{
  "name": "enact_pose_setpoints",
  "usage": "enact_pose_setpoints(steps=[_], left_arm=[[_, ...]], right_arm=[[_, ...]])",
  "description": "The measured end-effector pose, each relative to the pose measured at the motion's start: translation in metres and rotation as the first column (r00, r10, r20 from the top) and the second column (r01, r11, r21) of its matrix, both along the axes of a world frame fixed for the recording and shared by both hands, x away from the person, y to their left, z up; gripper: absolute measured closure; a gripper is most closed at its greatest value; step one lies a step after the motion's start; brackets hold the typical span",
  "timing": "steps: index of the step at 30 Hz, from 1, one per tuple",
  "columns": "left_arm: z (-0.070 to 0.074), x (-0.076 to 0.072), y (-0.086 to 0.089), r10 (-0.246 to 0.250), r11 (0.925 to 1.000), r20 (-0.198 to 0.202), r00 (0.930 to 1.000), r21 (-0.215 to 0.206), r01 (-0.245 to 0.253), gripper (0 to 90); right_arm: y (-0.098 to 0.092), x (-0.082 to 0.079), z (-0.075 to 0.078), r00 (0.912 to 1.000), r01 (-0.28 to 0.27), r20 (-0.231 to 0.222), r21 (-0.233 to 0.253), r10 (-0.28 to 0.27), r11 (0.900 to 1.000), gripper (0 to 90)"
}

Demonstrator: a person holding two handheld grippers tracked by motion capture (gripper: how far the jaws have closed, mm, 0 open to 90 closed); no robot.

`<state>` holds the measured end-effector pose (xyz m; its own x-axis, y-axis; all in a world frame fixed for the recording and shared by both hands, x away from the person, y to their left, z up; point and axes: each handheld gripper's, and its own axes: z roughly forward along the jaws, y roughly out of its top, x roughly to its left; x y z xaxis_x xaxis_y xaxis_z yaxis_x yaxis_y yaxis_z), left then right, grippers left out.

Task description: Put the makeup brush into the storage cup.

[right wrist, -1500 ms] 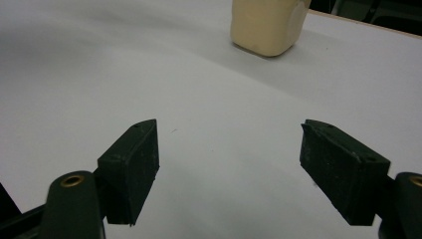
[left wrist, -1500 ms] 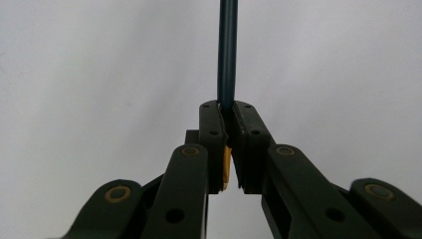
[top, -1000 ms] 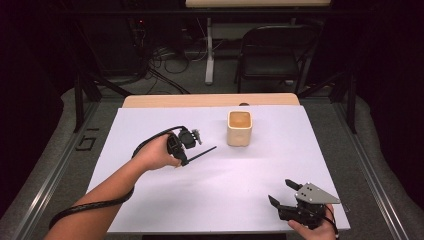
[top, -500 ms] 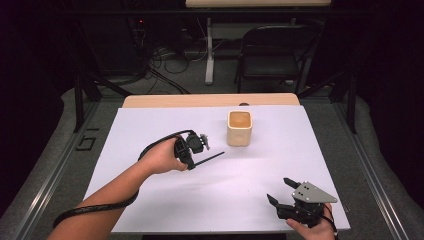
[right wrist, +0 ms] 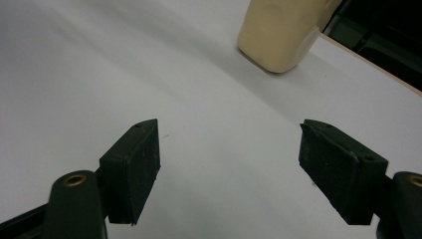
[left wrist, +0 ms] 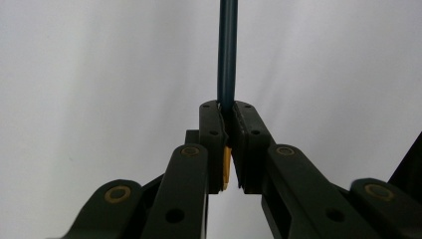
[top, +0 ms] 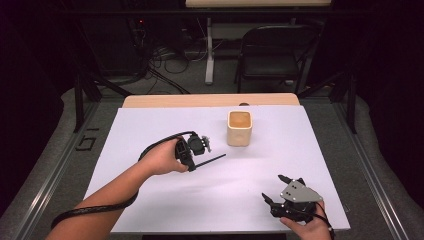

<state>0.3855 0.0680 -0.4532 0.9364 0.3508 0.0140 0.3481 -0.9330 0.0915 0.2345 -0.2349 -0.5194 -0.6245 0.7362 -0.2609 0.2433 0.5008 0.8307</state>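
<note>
A cream square cup (top: 239, 128) stands upright on the white table sheet (top: 150, 125), right of centre towards the back. My left gripper (top: 192, 163) is left of and nearer than the cup, shut on a thin dark stick (top: 210, 161) that points right towards the space in front of the cup. In the left gripper view the left gripper (left wrist: 228, 112) clamps the dark blue stick (left wrist: 228, 59), with a yellow bit low between the jaws. My right gripper (top: 272, 186) rests open near the front right edge. In its own view the right gripper (right wrist: 231, 144) holds nothing, and the cup (right wrist: 278, 35) is far ahead.
A strip of bare wooden table (top: 210, 100) shows beyond the sheet's back edge. A black chair (top: 272, 55) and floor cables (top: 170, 55) lie behind the table. The left gripper's cable (top: 95, 212) trails off the front left.
My left gripper has carried the stick to the right, closer to the cup. The right gripper has barely shifted.
</note>
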Motion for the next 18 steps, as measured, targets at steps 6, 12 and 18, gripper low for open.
enact_pose_setpoints(steps=[6,12,18], left_arm=[[-0.003,0.001,-0.002,-0.003,1.0000,-0.004,1.0000,0.002,0.003,84.3],[-0.003,0.000,-0.006,-0.015,0.9999,-0.006,0.9999,0.007,0.015,84.3],[-0.004,-0.001,-0.009,-0.023,0.9997,-0.012,0.9997,0.008,0.023,84.3]], right_arm=[[0.009,0.002,0.000,0.9996,-0.021,0.019,-0.046,0.022,0.999,23.9],[0.017,0.005,0.002,0.9986,-0.034,0.038,-0.079,0.037,0.996,24.1],[0.026,0.008,0.006,0.9969,-0.049,0.056,-0.120,0.056,0.992,26.2]])
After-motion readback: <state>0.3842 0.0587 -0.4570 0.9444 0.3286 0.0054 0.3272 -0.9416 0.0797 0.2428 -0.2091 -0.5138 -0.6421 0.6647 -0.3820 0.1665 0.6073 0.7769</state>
